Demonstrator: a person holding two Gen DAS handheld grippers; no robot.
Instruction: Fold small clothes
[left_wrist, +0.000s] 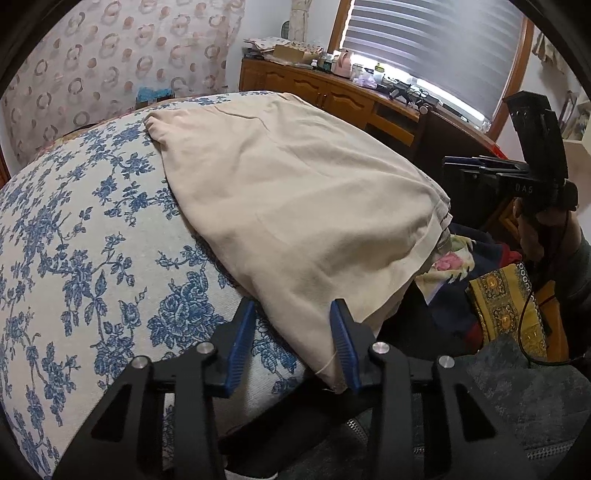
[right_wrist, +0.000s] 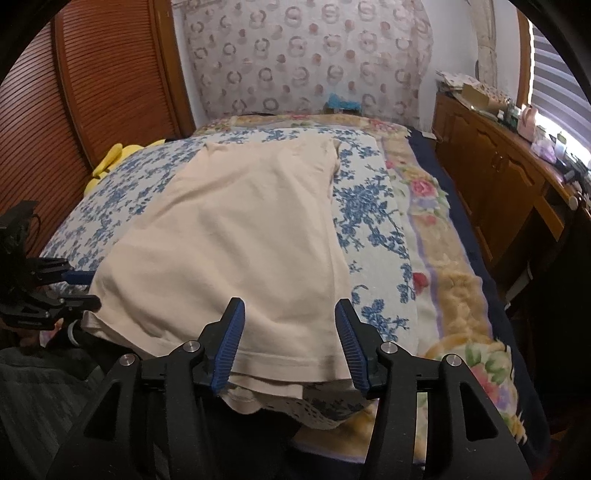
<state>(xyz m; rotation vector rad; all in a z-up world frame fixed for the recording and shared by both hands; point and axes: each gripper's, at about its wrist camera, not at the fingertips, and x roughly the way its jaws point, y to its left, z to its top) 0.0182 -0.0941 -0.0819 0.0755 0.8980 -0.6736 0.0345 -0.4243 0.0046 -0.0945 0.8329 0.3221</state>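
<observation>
Matt beige knit garment (right_wrist: 229, 236) — woven floral cloth (left_wrist: 74, 229); glossy wooden cabinet (right_wrist: 491, 177)

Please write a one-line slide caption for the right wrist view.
Right gripper, jaws open, over the near hem of a beige garment on a blue-floral cover.

Left tool (left_wrist: 293, 345) open around near corner of beige garment (left_wrist: 295, 206) on blue-floral cloth (left_wrist: 74, 240); right tool (left_wrist: 465, 166) beyond.

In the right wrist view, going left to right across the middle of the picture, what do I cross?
Slatted wooden door → blue floral cover → beige garment → blue floral cover again → flowered blanket → wooden dresser.
</observation>
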